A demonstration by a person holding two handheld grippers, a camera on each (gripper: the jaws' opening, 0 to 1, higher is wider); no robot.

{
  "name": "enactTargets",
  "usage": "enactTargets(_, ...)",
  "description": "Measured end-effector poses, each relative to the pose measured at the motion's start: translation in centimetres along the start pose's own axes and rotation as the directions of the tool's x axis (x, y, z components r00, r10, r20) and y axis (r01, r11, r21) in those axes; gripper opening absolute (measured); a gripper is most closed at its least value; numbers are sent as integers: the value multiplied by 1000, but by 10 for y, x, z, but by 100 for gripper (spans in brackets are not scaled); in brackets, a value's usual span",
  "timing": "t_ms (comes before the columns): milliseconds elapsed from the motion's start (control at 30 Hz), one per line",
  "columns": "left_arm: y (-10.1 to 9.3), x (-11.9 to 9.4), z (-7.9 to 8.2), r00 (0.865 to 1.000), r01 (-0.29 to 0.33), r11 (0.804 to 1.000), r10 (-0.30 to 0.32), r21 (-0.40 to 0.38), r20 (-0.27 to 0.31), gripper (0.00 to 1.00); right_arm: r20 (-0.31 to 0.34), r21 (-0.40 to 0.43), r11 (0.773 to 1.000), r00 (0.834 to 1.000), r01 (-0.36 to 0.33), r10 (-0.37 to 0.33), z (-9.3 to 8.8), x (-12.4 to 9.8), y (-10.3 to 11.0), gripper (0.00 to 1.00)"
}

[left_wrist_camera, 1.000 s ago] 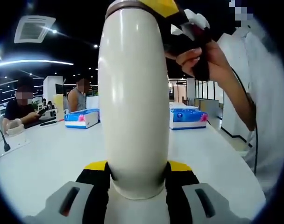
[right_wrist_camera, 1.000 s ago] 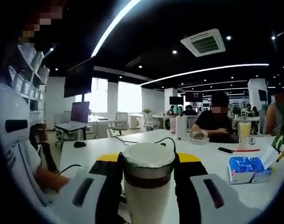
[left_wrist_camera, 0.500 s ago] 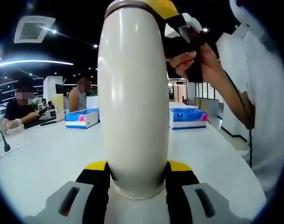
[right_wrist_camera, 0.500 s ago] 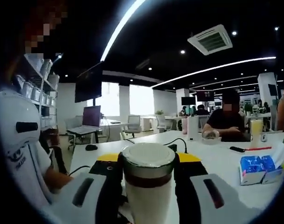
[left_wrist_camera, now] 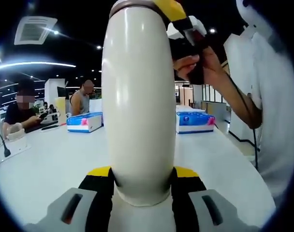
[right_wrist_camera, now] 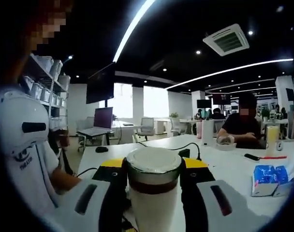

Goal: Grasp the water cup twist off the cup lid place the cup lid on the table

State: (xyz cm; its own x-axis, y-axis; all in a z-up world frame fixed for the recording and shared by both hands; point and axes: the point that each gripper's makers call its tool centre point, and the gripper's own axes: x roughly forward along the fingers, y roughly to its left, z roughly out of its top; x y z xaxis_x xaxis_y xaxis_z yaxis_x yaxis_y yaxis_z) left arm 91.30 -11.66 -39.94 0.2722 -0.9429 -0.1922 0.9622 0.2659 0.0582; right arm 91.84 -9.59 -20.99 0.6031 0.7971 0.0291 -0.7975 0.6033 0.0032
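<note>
In the left gripper view my left claw [left_wrist_camera: 142, 186] is closed on the base of the water cup [left_wrist_camera: 139, 106], its yellow-and-black pads pressed to either side of the cream body at the bottom centre of the frame. The cup runs up the middle of the picture to a dark band at the top edge. At the upper right a hand [left_wrist_camera: 198, 65] holds the right claw against the cup's top.

In the right gripper view the right claw [right_wrist_camera: 152, 166] is closed around the cup lid [right_wrist_camera: 153, 162], low in the centre of the frame. The pale lid top faces the camera with the brown ring just under it, and the pads sit touching each side of that ring. The white desk [right_wrist_camera: 224, 166] spreads behind, with a blue tissue pack [right_wrist_camera: 268, 181] at the lower right.

I judge the twist is under way and the lid not yet free. To do it well I would keep the left claw firm and unmoving so the body cannot spin, then turn the right claw about the cup's own long axis, without tilting or pulling sideways. I would lift only once the thread lets go, then carry the lid level to a bare patch of desk.
</note>
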Motion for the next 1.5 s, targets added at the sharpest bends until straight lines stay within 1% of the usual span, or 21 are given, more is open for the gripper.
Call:
enactTargets(167,1,0,0,1000,-1,1000,1,-7,-1,48,-9,-13,999,1000,-29,29,0,2,-2,45)
enactTargets(300,1,0,-1,1000,-1,1000,1,-3,-2,48,-12,-8,998,998,-67,67,-1,2,0,45)
enactTargets(433,1,0,-1,1000,1,1000,-1,0,-4,48,-5,14,993,993,-117,117,-1,1,2,45)
enactTargets(800,1,0,-2,1000,0,1000,0,2,-8,48,5,11,982,982,-188,188,-1,1,5,45)
enactTargets(867,1,0,-3,1000,1,1000,-1,4,-9,48,10,8,976,976,-218,218,-1,0,7,45)
enactTargets(1100,2,0,-3,1000,1,1000,-1,3,-11,48,11,13,962,962,-273,273,0,0,6,45)
enactTargets(1300,1,0,-3,1000,2,1000,-2,7,-12,48,11,3,936,936,-351,351,-1,-2,9,45)
enactTargets(1400,0,1,-3,1000,2,1000,-2,6,-12,48,11,-1,927,927,-374,374,-1,-2,9,45)
enactTargets(1500,0,1,-3,1000,1,1000,-1,5,-13,48,13,-1,926,926,-377,377,-1,-1,10,46)
